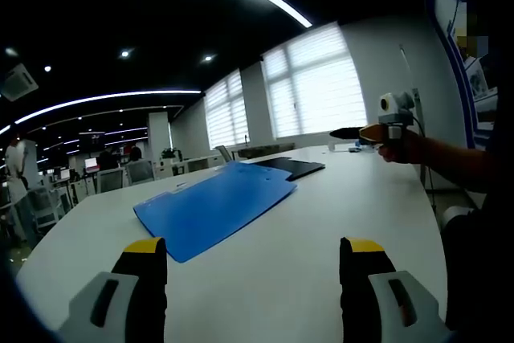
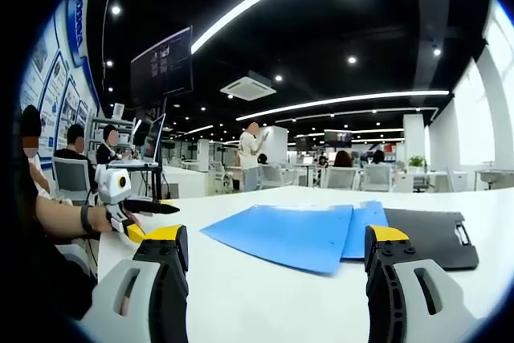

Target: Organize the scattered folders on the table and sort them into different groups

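A blue folder (image 1: 217,202) lies flat on the white table (image 1: 353,214), just ahead of my left gripper (image 1: 254,247), whose jaws stand wide open with nothing between them. Behind it rests a black clipboard folder (image 1: 294,167). In the right gripper view, two overlapping blue folders (image 2: 281,234) lie beside the black clipboard folder (image 2: 430,234), which sits on the right. My right gripper (image 2: 275,237) is open and holds nothing, a short way in front of them. A hand holds the right gripper (image 1: 347,132) above the table's far right side. At the left table edge is the left gripper (image 2: 148,218).
The table's edge curves round at the left (image 1: 48,238). Office chairs (image 1: 120,176) and desks stand beyond it. A person (image 2: 253,154) stands in the background, and others sit at the left wall (image 2: 74,150). Windows (image 1: 313,86) line the far side.
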`<state>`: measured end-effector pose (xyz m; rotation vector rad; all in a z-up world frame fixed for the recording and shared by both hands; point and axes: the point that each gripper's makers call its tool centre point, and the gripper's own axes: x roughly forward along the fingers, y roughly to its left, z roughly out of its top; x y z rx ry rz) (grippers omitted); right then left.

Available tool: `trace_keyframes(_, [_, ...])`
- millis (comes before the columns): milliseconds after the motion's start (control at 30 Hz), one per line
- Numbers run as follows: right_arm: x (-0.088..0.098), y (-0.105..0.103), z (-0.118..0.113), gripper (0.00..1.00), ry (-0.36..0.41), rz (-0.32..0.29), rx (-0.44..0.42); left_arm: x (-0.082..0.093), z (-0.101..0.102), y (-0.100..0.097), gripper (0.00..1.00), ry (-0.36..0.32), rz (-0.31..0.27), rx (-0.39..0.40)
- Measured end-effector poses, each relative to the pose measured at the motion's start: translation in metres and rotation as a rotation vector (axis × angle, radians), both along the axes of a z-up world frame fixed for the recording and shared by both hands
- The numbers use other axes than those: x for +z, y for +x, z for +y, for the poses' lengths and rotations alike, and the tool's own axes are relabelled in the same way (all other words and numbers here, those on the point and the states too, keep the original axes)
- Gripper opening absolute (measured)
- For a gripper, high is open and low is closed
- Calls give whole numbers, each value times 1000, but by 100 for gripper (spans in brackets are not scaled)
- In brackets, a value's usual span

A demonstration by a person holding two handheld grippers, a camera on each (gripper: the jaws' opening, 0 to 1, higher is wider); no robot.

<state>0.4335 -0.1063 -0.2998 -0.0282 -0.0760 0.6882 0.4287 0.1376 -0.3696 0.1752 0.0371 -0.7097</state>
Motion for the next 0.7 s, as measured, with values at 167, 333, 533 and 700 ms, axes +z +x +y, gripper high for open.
trace_keyframes(167, [0,0,1,89,0,0,2,0,1,0,89,-2,-1,1])
trace_keyframes(333, [-1,0,2,89,3,3,3,0,1,0,89,-2,-1,1])
trace_keyframes(533, [-1,0,2,89,6,6,4,0,1,0,89,0,0,0])
trace_keyframes(700, [-2,1,2,89,10,11,6,0,1,0,89,1,1,0])
